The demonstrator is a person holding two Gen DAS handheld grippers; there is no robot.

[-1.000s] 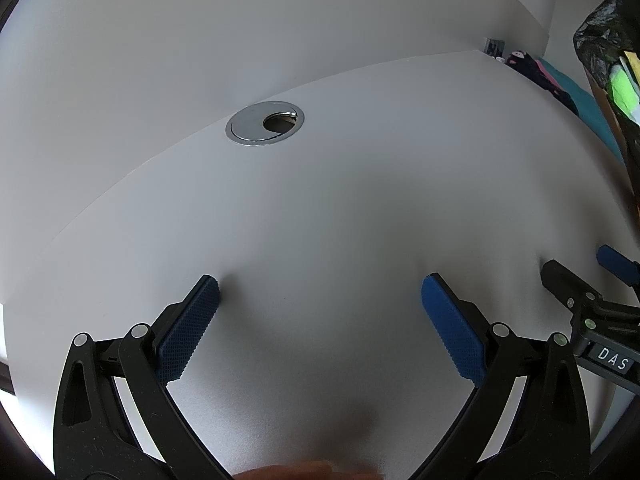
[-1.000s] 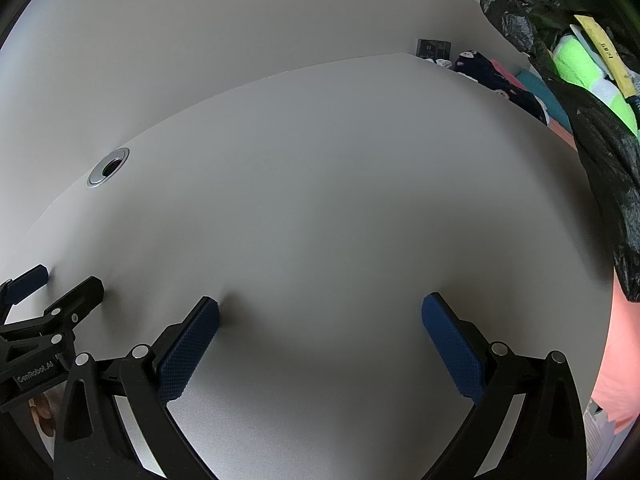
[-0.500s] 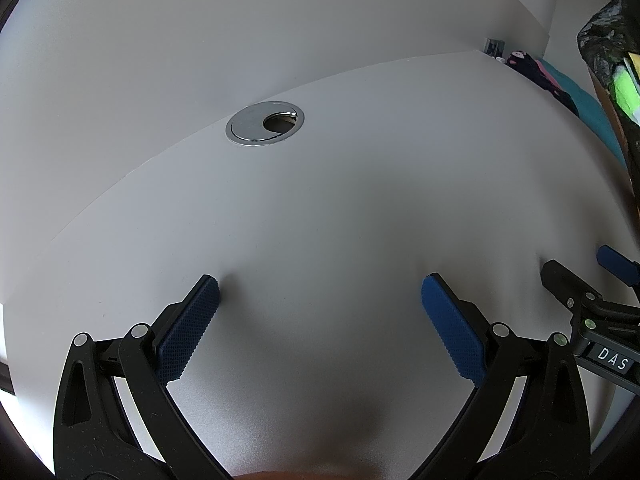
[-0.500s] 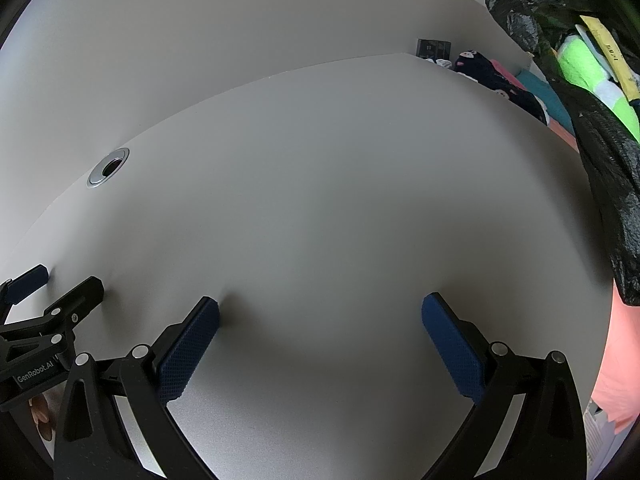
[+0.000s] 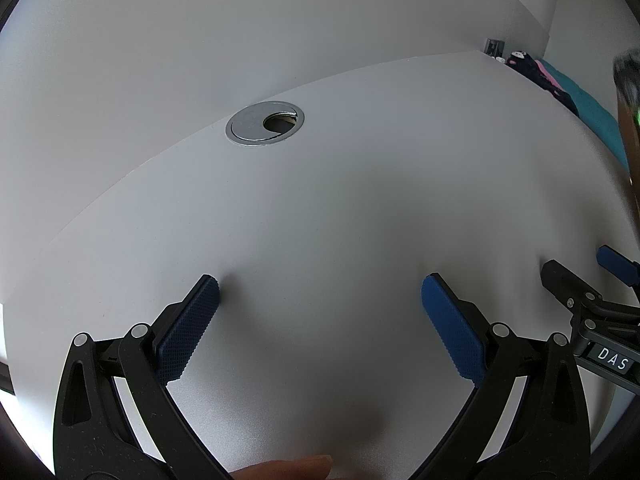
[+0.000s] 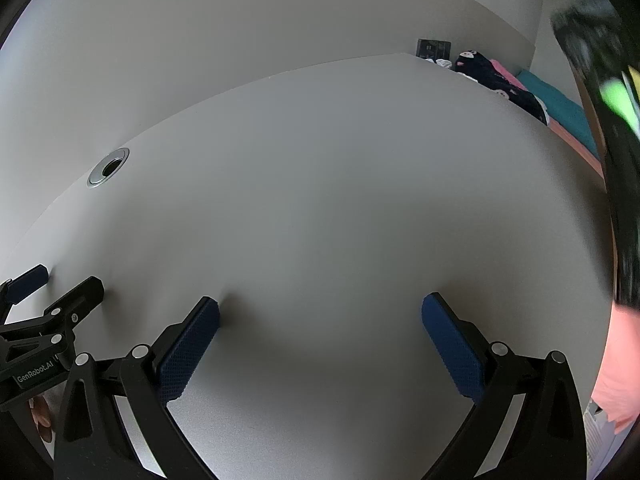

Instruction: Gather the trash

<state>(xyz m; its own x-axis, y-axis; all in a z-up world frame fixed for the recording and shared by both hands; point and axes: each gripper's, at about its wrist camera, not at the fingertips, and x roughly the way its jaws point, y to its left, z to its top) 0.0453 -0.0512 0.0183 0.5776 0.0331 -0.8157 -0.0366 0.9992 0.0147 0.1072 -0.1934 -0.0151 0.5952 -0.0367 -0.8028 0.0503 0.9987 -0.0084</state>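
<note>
— Where's the trash?
— In the black trash bag (image 6: 624, 200) (blurred, lime-green bits showing), at the counter's (image 6: 320, 200) right edge, well right of the right hand-held gripper (image 6: 320, 316).
— And the grippers?
— Both spread wide and empty, the left hand-held gripper (image 5: 320, 296) too. A metal cable grommet (image 5: 265, 123) sits ahead; dark clothing (image 6: 496, 76) lies beyond the far corner.

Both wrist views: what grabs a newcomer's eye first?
The black trash bag, motion-blurred with neon green inside, fills the right edge of the right wrist view. Next is the round metal cable grommet set in the white desk near its far edge by the wall. Both grippers, left gripper and right gripper, sit wide open with blue pads over bare desk, holding nothing.
</note>
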